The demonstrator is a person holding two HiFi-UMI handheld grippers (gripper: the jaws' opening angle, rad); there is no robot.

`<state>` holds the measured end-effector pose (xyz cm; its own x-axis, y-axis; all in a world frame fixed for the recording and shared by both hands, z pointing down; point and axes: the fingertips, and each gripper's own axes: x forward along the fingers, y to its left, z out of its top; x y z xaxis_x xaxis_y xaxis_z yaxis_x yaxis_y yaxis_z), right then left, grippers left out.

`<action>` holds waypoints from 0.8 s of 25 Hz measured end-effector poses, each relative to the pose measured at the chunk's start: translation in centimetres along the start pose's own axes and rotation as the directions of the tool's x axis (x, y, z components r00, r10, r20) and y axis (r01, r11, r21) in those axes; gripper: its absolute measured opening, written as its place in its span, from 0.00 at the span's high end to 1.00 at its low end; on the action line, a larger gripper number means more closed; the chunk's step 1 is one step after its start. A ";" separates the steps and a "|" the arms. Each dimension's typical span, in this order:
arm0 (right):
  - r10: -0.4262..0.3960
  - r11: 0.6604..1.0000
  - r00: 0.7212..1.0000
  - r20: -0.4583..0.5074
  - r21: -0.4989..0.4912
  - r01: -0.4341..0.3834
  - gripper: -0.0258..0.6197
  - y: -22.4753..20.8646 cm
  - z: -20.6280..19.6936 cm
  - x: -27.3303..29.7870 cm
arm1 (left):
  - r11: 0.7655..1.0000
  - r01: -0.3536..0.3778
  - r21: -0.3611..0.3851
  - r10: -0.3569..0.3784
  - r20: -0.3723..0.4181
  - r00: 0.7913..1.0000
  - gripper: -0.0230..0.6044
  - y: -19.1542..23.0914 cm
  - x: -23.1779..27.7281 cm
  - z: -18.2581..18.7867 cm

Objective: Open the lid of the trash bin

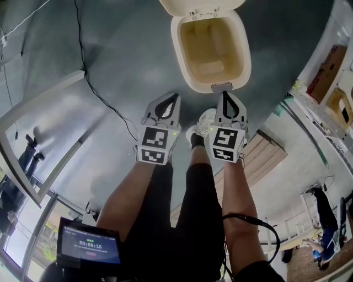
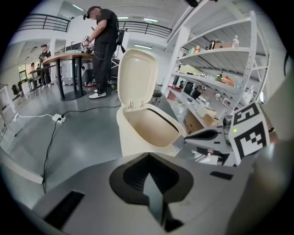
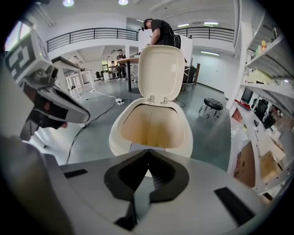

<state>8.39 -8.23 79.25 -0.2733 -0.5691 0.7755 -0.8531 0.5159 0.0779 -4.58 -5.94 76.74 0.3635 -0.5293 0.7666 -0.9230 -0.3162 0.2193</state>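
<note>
On the grey floor [image 1: 110,49] in the head view, the cream trash bin [image 1: 175,49] stands with its lid [image 1: 201,5] swung up, and the left gripper [image 1: 174,96] and right gripper [image 1: 223,95] point at its near rim. In the left gripper view, the jaws are pressed together on nothing, the open bin ahead. In the right gripper view, the jaws likewise meet empty, tips just beside the bin's grey front tab [image 3: 146,147].
</note>
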 end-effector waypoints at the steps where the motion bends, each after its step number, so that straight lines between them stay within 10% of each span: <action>1: -0.001 1.000 1.000 0.004 0.004 0.001 0.95 0.0 0.1 0.0 | 1.000 0.002 -0.004 -0.002 -0.002 1.000 0.97 0.0 0.0 0.0; 20: -0.009 0.986 0.990 0.141 0.163 -0.014 0.95 0.6 5.1 -4.9 | 0.999 -0.009 -0.032 0.011 0.065 0.998 0.97 0.0 -3.3 3.2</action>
<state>6.93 -8.38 72.35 -0.3257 -0.6584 0.6786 -0.9102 0.4127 -0.0364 -5.38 -6.69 72.32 0.3610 -0.5826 0.7282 -0.9297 -0.2863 0.2319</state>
